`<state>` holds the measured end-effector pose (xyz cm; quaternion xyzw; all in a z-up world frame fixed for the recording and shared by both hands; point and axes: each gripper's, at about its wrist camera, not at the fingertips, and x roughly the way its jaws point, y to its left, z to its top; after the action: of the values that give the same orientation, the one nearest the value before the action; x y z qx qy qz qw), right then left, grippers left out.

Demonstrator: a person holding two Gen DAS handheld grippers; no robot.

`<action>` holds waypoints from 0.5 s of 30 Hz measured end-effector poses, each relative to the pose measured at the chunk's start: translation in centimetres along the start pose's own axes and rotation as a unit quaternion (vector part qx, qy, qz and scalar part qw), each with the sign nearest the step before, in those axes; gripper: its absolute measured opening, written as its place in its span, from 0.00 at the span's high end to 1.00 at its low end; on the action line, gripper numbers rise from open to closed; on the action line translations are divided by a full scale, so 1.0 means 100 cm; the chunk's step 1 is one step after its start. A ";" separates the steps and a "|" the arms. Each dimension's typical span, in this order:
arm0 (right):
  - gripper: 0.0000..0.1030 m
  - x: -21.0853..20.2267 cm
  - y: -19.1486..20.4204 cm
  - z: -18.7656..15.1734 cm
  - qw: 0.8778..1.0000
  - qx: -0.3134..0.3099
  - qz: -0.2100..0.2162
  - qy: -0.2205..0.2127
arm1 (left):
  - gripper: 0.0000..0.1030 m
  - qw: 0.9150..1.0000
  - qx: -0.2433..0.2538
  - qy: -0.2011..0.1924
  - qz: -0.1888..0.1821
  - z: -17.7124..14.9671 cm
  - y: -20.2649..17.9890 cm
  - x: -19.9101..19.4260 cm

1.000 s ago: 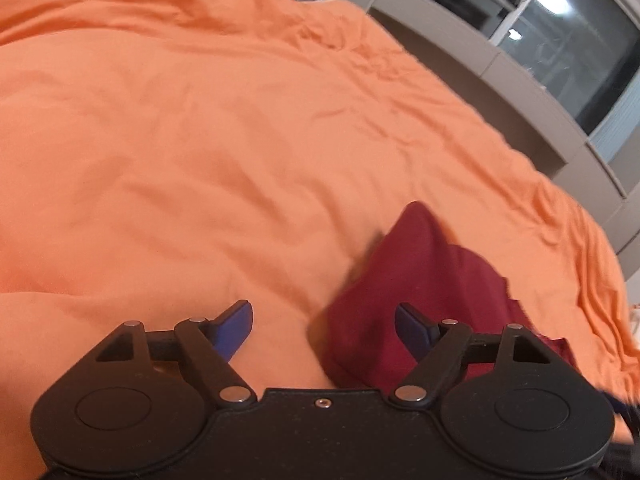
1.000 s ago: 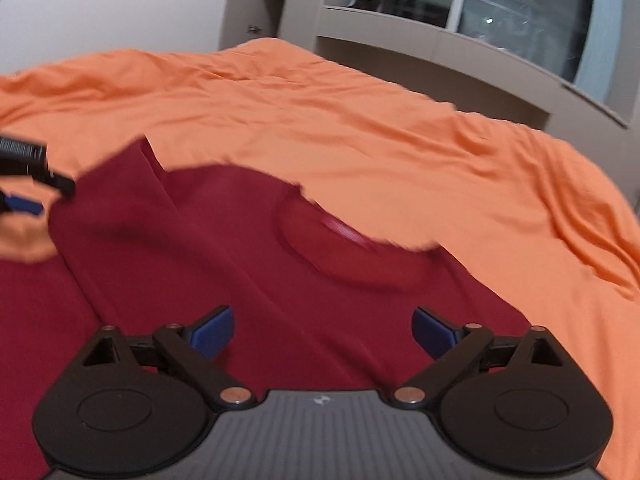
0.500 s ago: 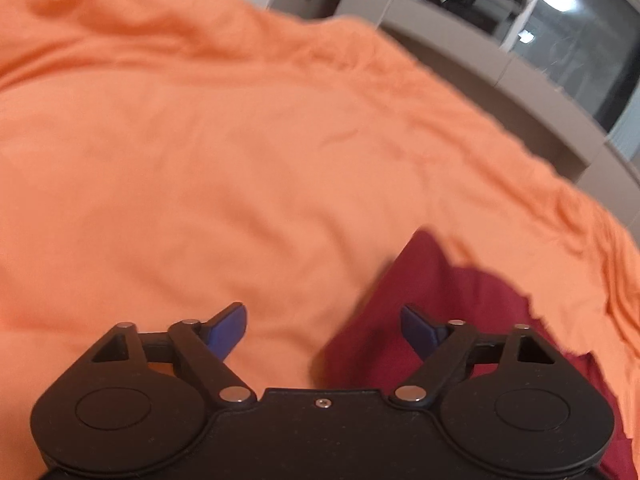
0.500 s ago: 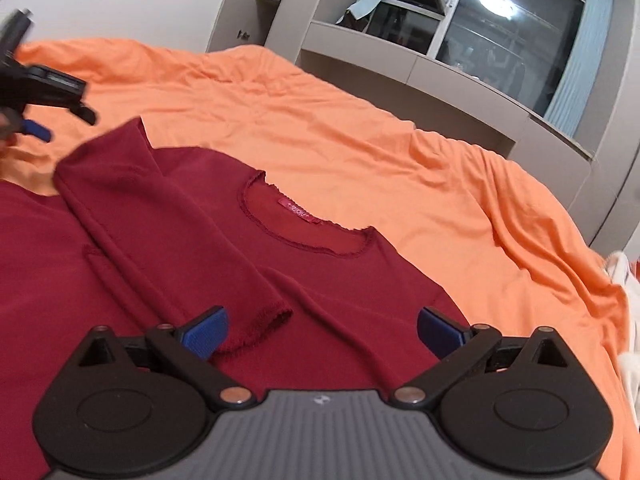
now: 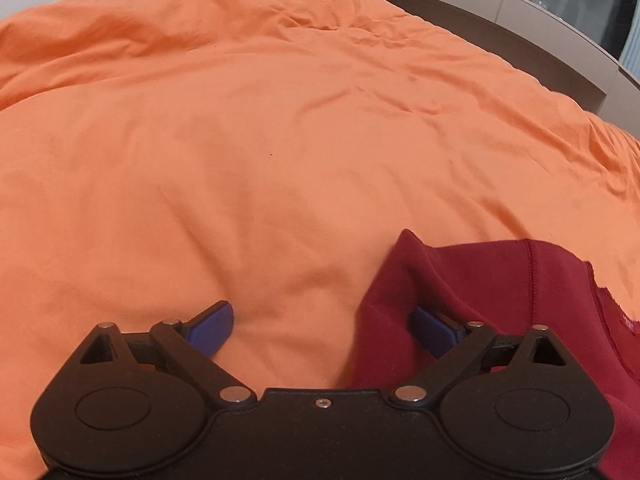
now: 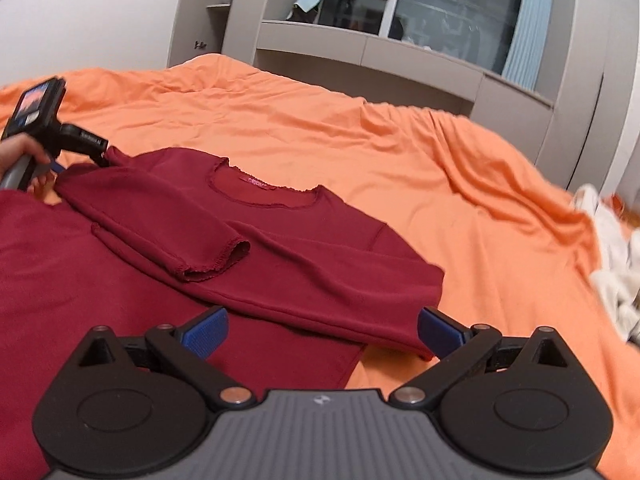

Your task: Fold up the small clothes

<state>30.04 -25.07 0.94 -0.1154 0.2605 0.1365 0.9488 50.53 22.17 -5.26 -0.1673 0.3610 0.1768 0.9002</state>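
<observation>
Dark red top [image 6: 280, 240] lies flat on orange bedcover [image 6: 460, 184], left sleeve folded across chest, cuff at 9 o'clock of neckline. Left gripper [image 5: 324, 322] at the shoulder fold, jaws opening, nothing pinched. Right gripper [image 6: 322, 330] hangs spread wide over the near hem, empty.

The dark red long-sleeve top [image 6: 280, 248] lies flat on the orange bed [image 6: 360, 128], neckline up. One sleeve's folded across the chest, cuff near the middle.
</observation>
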 end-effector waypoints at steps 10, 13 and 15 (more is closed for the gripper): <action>0.00 -0.029 -0.010 0.005 0.999 0.009 -0.002 -0.049 | 0.04 0.994 -0.090 -0.035 -0.040 0.008 0.020 -0.058; 0.00 -0.043 -0.011 0.006 0.998 0.010 -0.001 -0.067 | 0.01 0.993 -0.094 -0.051 -0.052 0.003 0.018 -0.094; 0.00 -0.054 -0.009 0.007 0.997 0.012 0.000 -0.079 | 0.01 0.994 -0.070 -0.058 -0.057 -0.006 0.016 -0.120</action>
<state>26.21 -26.81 4.47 -0.0927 0.1863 0.1425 0.9677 41.39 20.94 2.53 -0.2402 0.2848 0.1592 0.9142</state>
